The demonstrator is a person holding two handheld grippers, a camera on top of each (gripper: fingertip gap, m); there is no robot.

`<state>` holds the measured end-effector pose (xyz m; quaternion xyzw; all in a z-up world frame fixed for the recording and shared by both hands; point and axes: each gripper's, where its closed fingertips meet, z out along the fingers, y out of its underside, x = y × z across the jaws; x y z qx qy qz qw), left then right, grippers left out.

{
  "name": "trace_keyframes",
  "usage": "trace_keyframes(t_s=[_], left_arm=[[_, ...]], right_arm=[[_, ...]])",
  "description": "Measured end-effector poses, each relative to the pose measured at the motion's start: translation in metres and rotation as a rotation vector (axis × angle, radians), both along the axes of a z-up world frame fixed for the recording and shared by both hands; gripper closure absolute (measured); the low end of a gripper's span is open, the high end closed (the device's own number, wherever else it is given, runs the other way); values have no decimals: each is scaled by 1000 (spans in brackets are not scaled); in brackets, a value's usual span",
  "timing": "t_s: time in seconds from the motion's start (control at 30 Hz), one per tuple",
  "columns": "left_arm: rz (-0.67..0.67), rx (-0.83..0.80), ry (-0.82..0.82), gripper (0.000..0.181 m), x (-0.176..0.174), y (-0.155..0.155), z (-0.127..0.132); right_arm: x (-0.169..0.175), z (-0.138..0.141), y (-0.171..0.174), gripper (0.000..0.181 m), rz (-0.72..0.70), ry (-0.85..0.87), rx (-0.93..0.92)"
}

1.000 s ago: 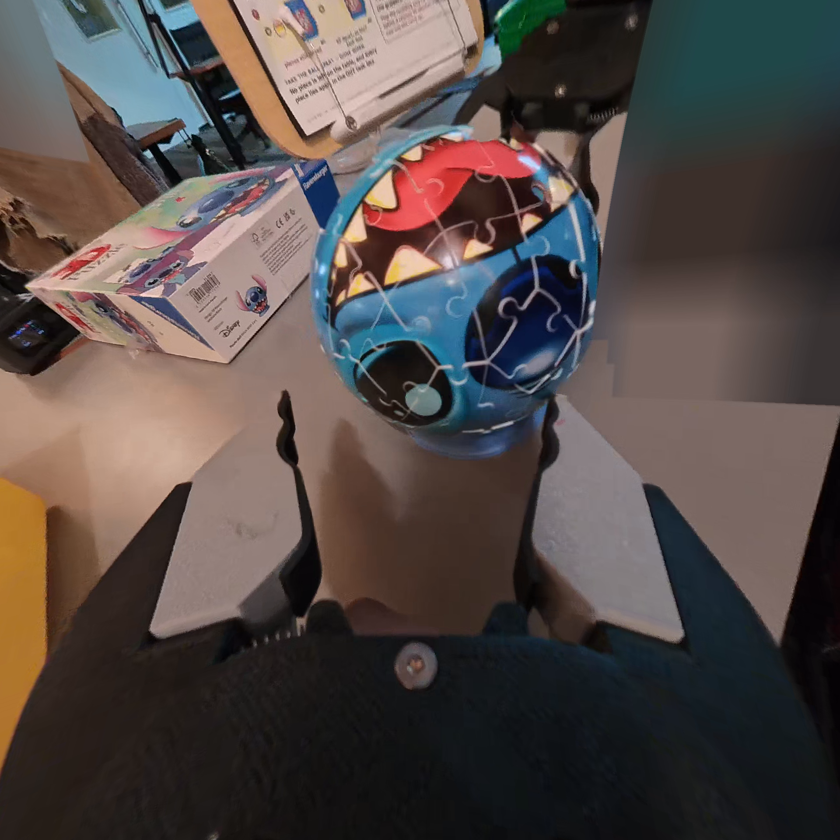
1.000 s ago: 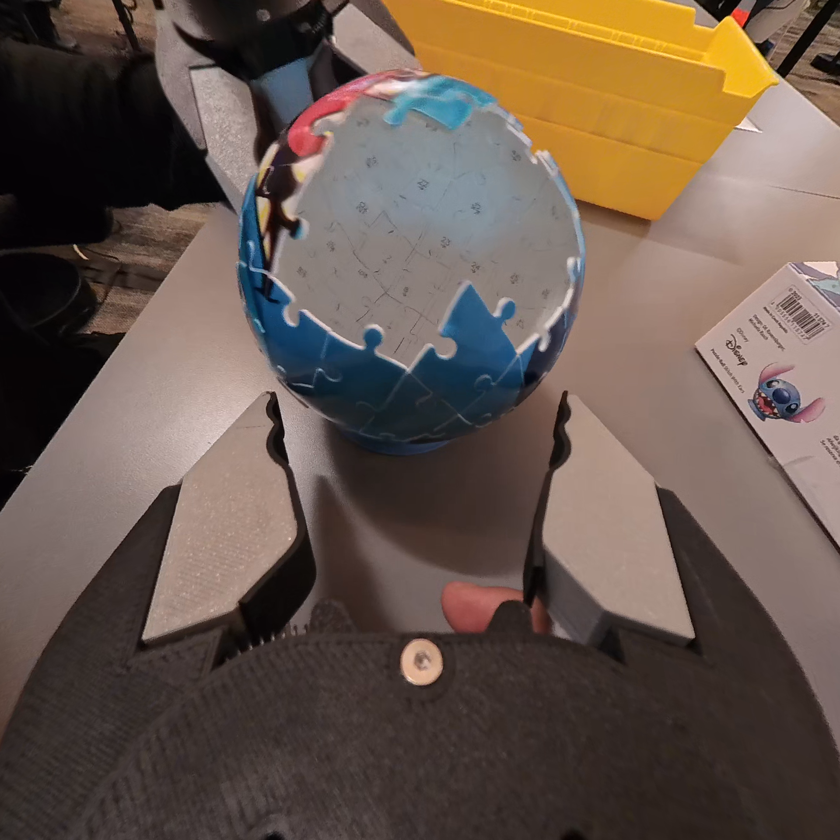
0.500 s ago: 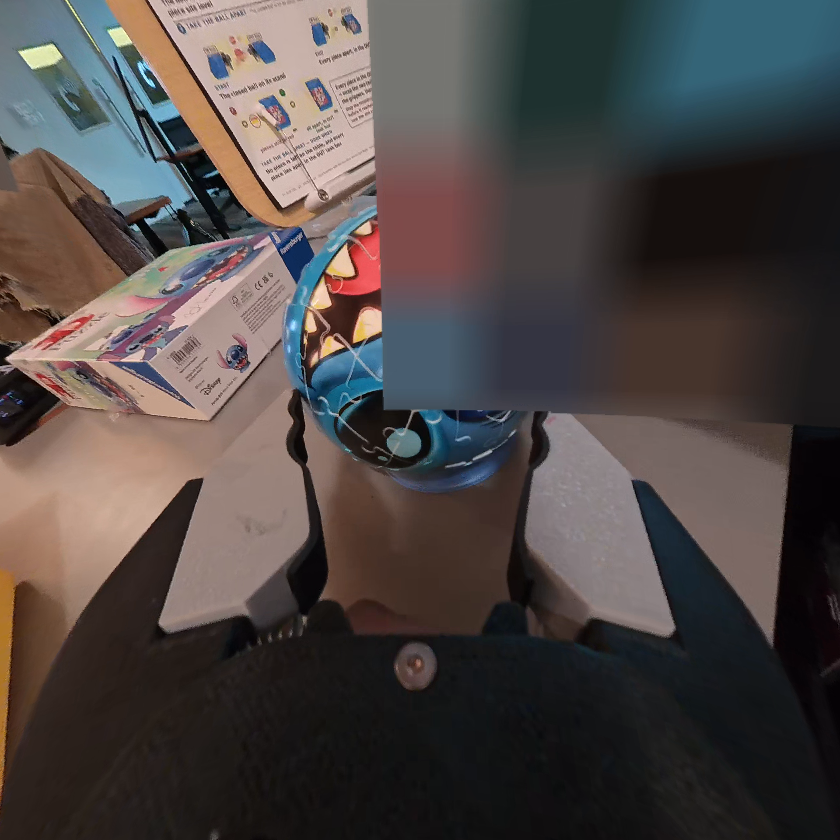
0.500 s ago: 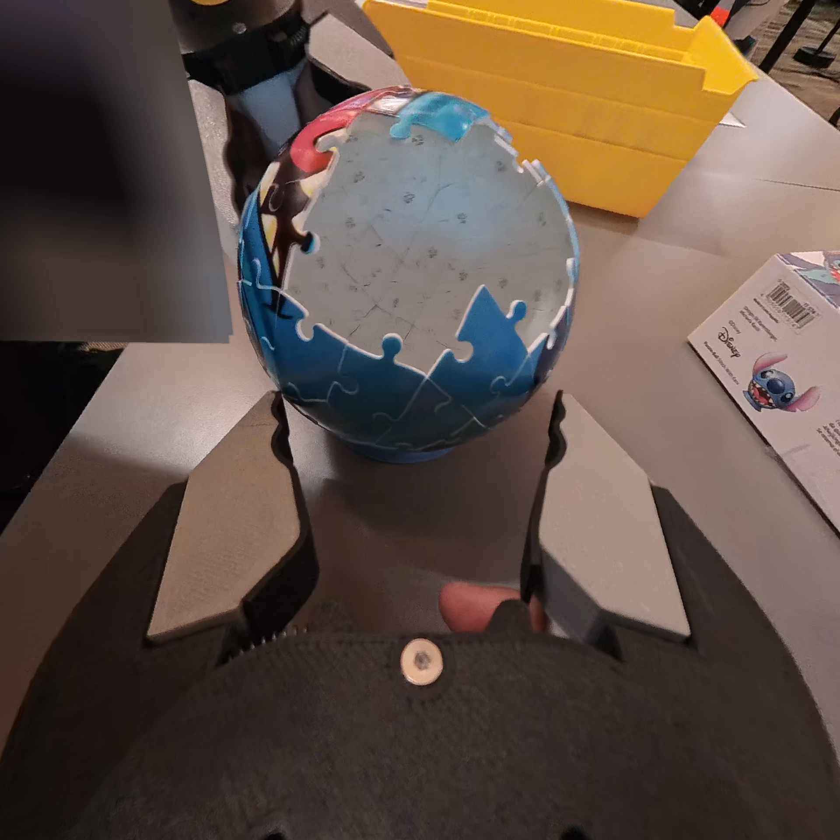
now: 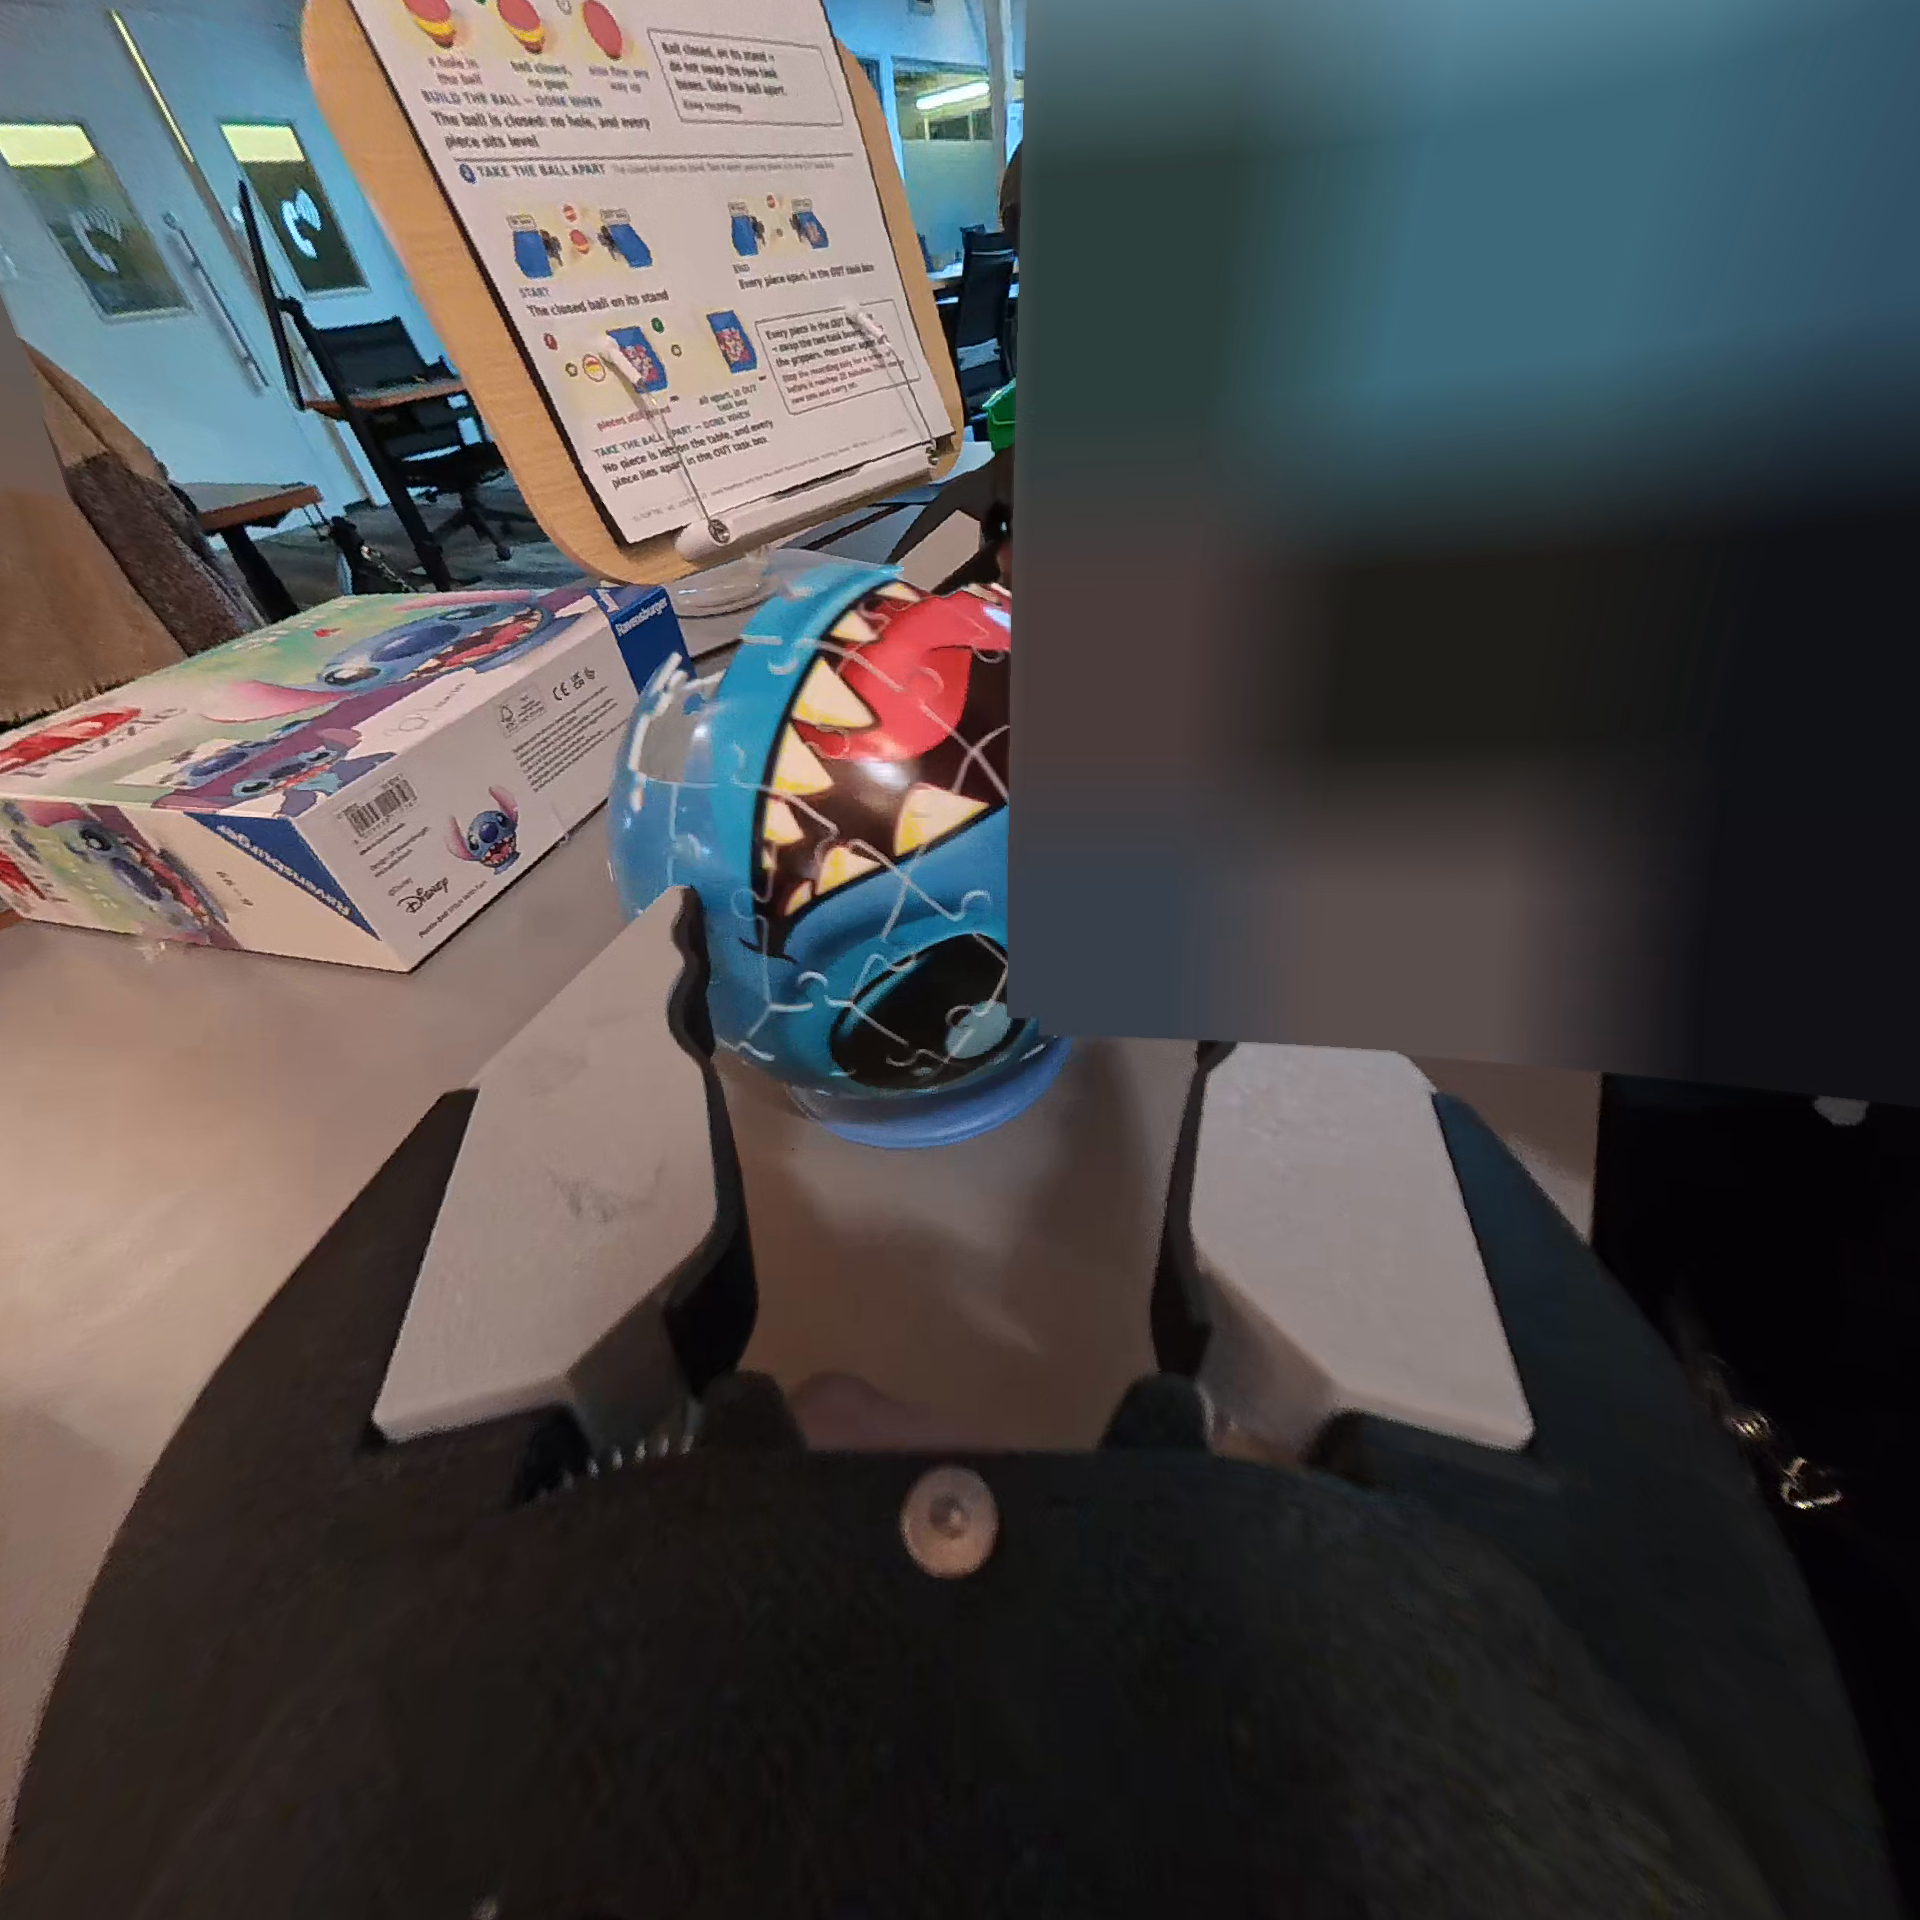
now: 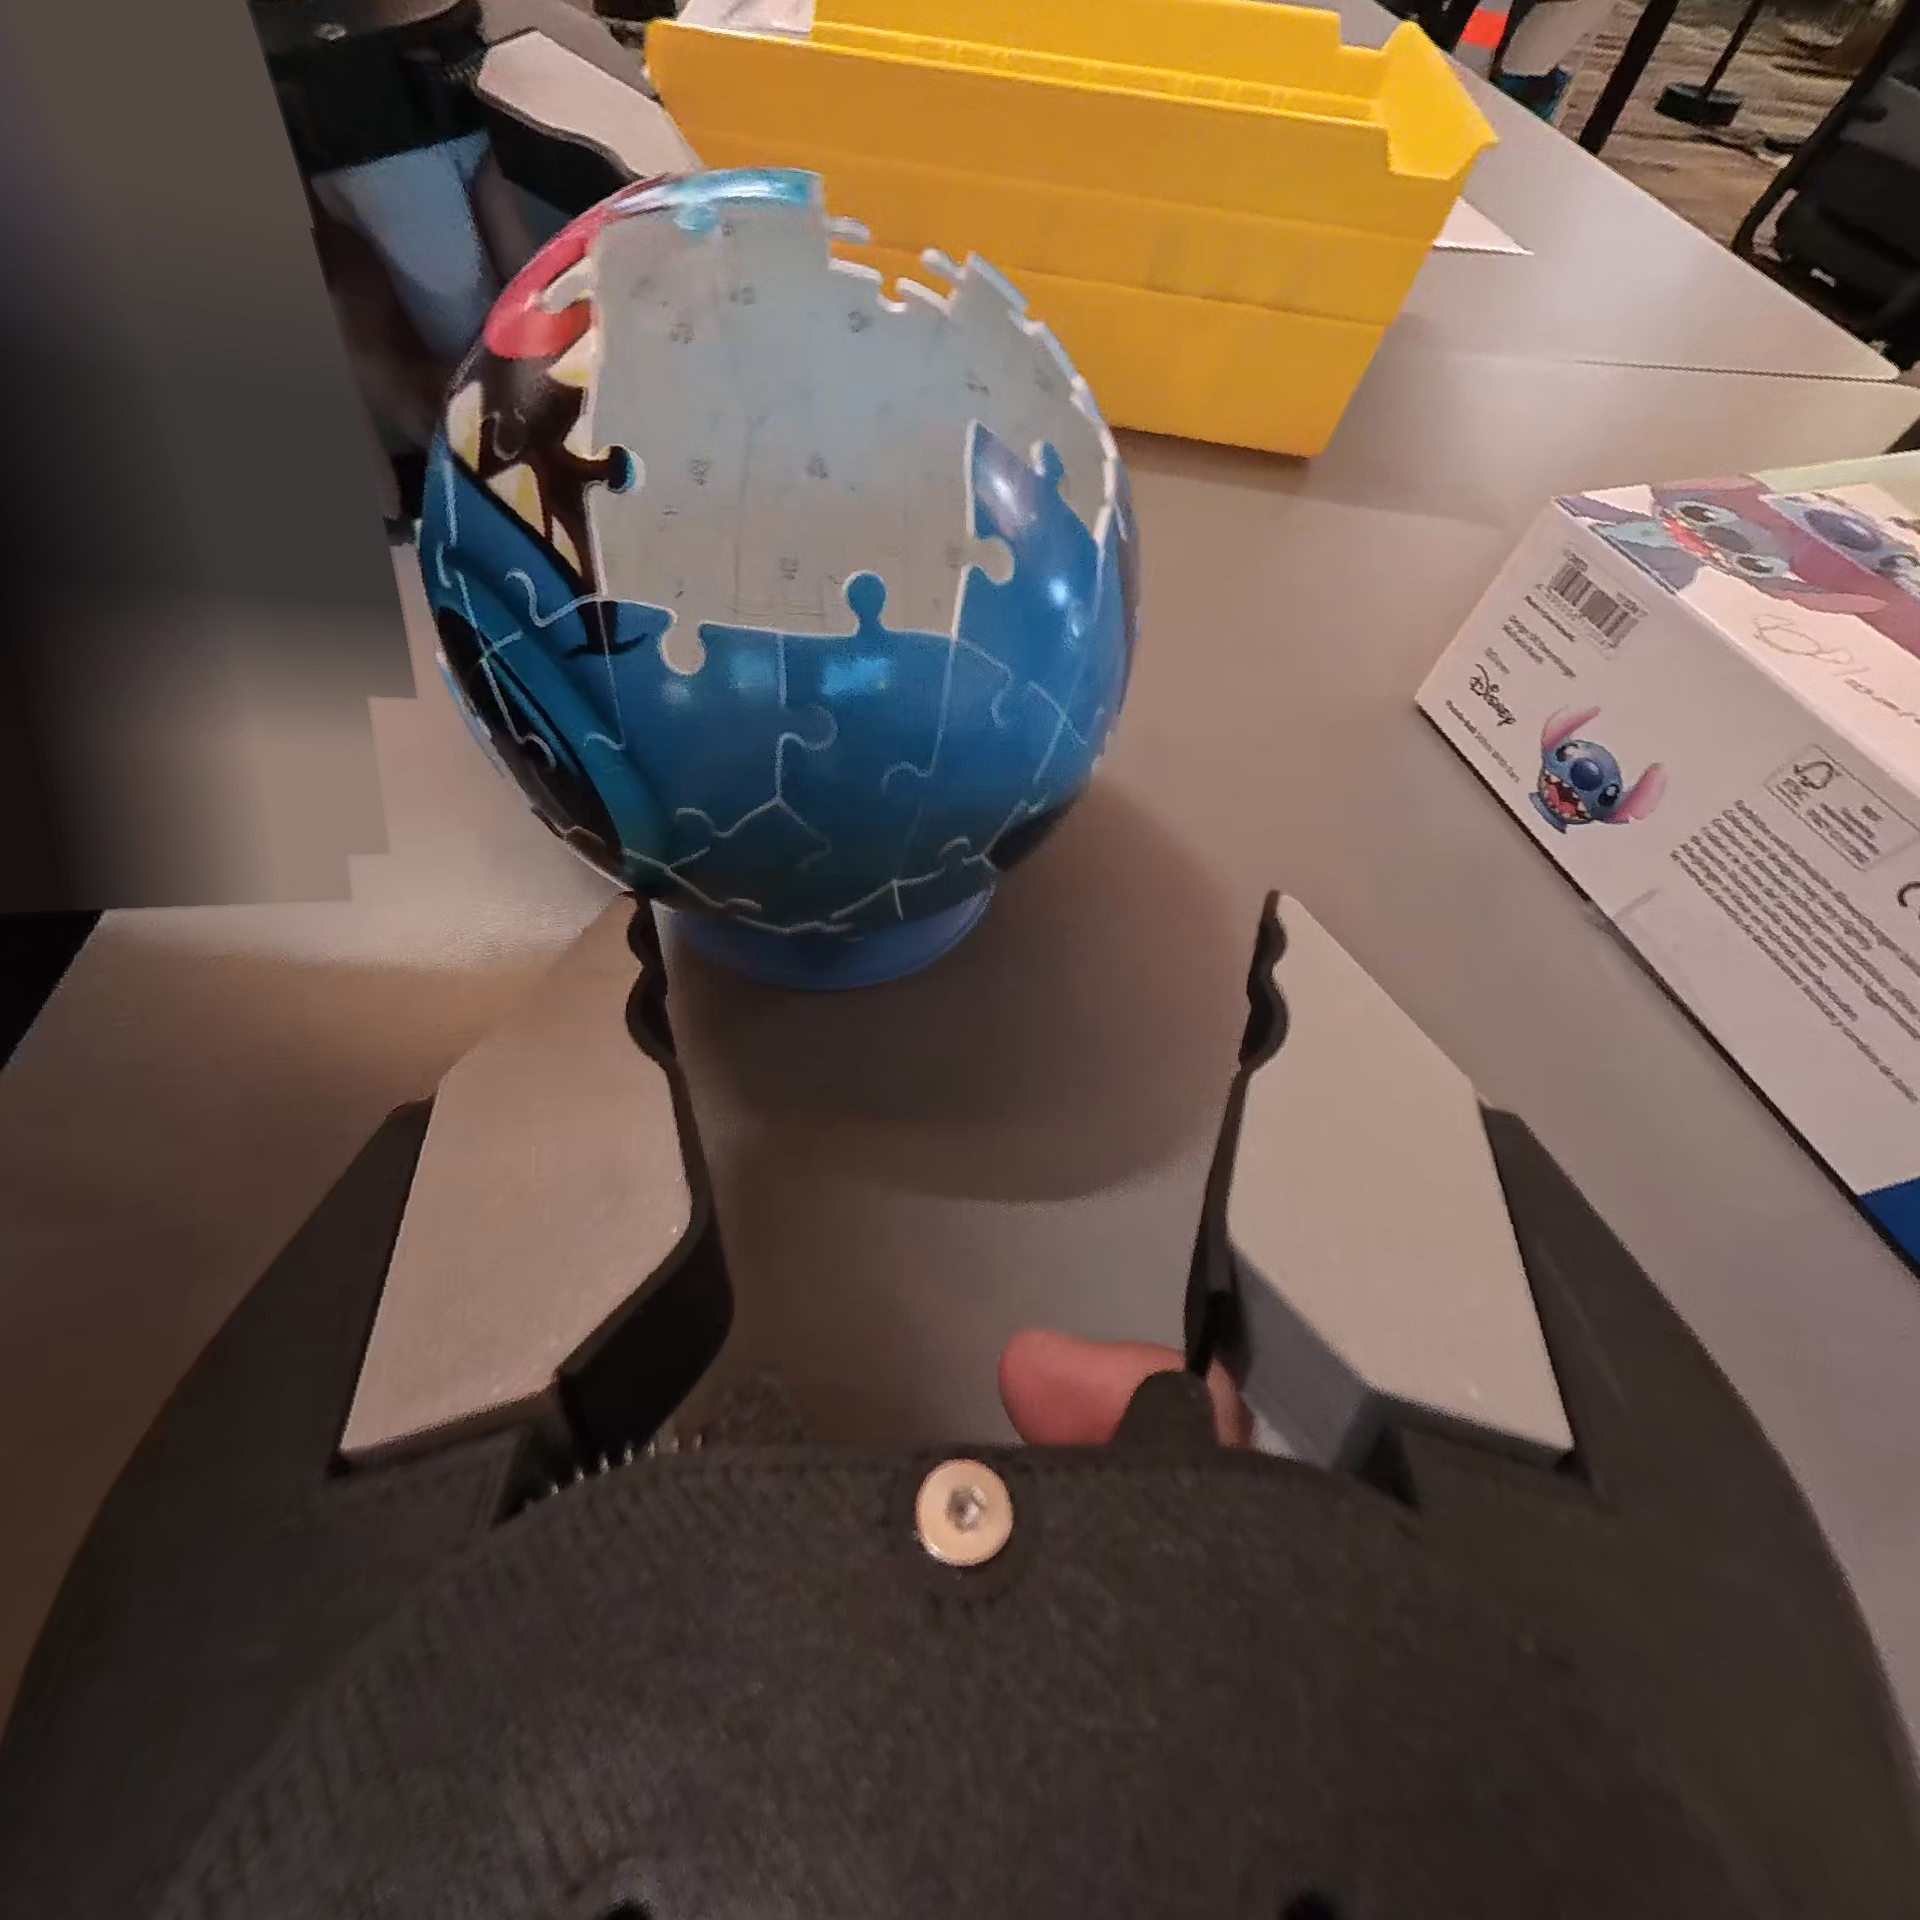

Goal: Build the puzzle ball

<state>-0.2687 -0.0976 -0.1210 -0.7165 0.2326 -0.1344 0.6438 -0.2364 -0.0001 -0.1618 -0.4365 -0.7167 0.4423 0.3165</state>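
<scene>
Puzzle ball [image 6: 790,665], glossy sphere, jagged opening, round stand [image 6: 831,951]

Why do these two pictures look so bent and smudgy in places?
Left wrist view: wide-angle lens curves the sheet stand; the big smear was added afterwards. Right wrist view: glare spots on the puzzle ball, soft shadow under it on the table, slight blur.

1. The puzzle ball [image 6: 790,727] is blue, with a red tongue, yellow teeth and a pale grey inside.
2. The bin [image 6: 1091,239] is yellow.
3. The box [image 5: 312,790] is white with blue edges.
4. The table [image 6: 1299,831] is grey.
</scene>
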Motion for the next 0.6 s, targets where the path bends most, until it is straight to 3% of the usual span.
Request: trace_keyframes(t_s=[0.03,0.2,0.37,0.6], left_arm=[[3,-6,-5,85,-1,1,0],[2,13,-27,83,-3,-1,3],[24,9,-62,83,-8,1,5],[133,-14,36,82,-39,11,-4]], right_arm=[[0,1,3,72,-11,2,-4],[-3,0,21,82,-99,6,9],[1,3,21,82,-85,10,33],[9,19,-21,76,39,30,-39]])
